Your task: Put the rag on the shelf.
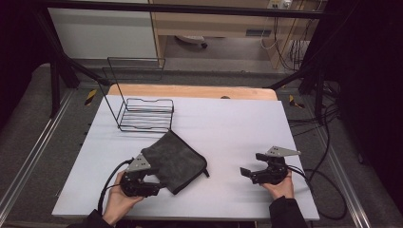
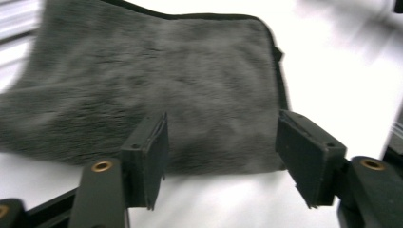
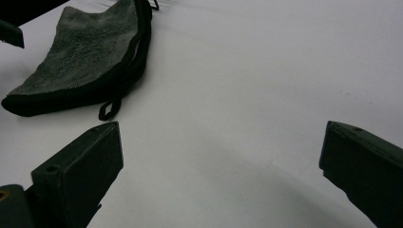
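Black tool (image 2: 223, 161) before fuzzy grey cloth (image 2: 157, 85)

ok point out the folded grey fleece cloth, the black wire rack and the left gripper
folded grey fleece cloth (image 1: 178, 161), high view, middle of its top face
black wire rack (image 1: 145, 115), high view, its wire base
left gripper (image 2: 223, 156), left gripper view, midway between its open jaws, cloth edge between them

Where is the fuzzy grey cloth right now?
In the high view the folded grey cloth lies on the white table, left of centre, just in front of the black wire rack, with the left gripper at its near edge.
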A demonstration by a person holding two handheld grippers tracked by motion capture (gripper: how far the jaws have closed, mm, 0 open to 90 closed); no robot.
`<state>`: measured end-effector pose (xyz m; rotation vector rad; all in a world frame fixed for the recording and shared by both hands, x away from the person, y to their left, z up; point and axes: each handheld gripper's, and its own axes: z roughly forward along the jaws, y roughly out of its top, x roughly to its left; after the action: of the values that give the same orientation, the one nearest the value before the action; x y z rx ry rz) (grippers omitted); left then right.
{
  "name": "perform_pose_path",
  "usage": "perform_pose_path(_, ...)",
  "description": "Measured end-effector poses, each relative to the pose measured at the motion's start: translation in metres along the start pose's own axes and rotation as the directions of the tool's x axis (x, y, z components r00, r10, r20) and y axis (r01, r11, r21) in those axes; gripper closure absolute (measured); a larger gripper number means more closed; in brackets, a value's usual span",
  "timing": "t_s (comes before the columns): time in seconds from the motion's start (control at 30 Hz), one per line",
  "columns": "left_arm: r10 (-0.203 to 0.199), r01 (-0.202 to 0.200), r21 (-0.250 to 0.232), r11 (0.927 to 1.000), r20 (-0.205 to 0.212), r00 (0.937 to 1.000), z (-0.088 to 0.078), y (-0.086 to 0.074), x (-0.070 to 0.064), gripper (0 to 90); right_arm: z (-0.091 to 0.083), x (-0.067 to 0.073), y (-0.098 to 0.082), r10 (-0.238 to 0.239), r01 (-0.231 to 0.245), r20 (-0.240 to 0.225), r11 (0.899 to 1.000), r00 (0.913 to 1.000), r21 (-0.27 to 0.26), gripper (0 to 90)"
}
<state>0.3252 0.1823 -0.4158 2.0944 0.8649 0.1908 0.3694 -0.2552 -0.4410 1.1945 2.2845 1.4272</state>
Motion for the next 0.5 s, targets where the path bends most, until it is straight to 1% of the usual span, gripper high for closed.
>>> perform_pose_path(0.1, -0.009, 0.009, 0.020, 0.9998, 0.024, 0.9997, 0.007, 0.001, -0.008, 41.8, 0.001, 0.001, 0.000, -0.003, 0.003, -0.001, 1.000, 1.0000, 0.004, 1.6)
perform_pose_path(0.13, -0.015, 0.014, 0.027, 0.9995, 0.027, 0.9995, 0.009, 0.001, -0.010, 44.3, 0.001, 0.002, 0.000, -0.003, 0.003, -0.003, 1.000, 1.0000, 0.005, 1.8)
perform_pose_path(0.2, -0.020, 0.018, 0.041, 0.9990, 0.036, 0.9992, 0.014, 0.001, -0.015, 45.1, 0.002, 0.002, 0.000, 0.000, 0.000, -0.004, 1.000, 1.0000, 0.005, 1.8)
perform_pose_path(0.27, -0.018, 0.015, 0.057, 0.9983, 0.049, 0.9986, 0.020, 0.001, -0.019, 48.2, 0.004, 0.003, 0.000, 0.000, 0.001, -0.006, 1.000, 1.0000, 0.011, 1.9)
perform_pose_path(0.33, -0.010, 0.007, 0.070, 0.9975, 0.041, 0.9991, 0.025, 0.001, -0.023, 49.9, 0.004, 0.003, 0.000, 0.001, -0.001, -0.005, 1.000, 1.0000, 0.017, 1.9)
perform_pose_path(0.37, -0.001, -0.001, 0.080, 0.9968, 0.024, 0.9997, 0.029, 0.000, -0.026, 50.8, 0.004, 0.003, 0.000, 0.001, -0.001, -0.004, 1.000, 1.0000, 0.015, 2.1)
perform_pose_path(0.4, -0.001, -0.001, 0.080, 0.9968, 0.024, 0.9997, 0.029, 0.000, -0.026, 51.6, 0.004, 0.003, 0.000, 0.004, -0.004, -0.005, 1.000, 1.0000, 0.014, 2.4)
perform_pose_path(0.43, -0.001, 0.000, 0.087, 0.9962, 0.017, 0.9999, 0.031, 0.000, -0.027, 51.6, 0.004, 0.003, 0.000, 0.004, -0.004, -0.005, 1.000, 1.0000, 0.014, 2.4)
perform_pose_path(0.5, 0.000, 0.000, 0.095, 0.9954, 0.000, 1.0000, 0.035, -0.002, -0.027, 54.4, 0.006, 0.004, 0.000, 0.007, -0.006, -0.009, 1.000, 0.9999, 0.010, 3.1)
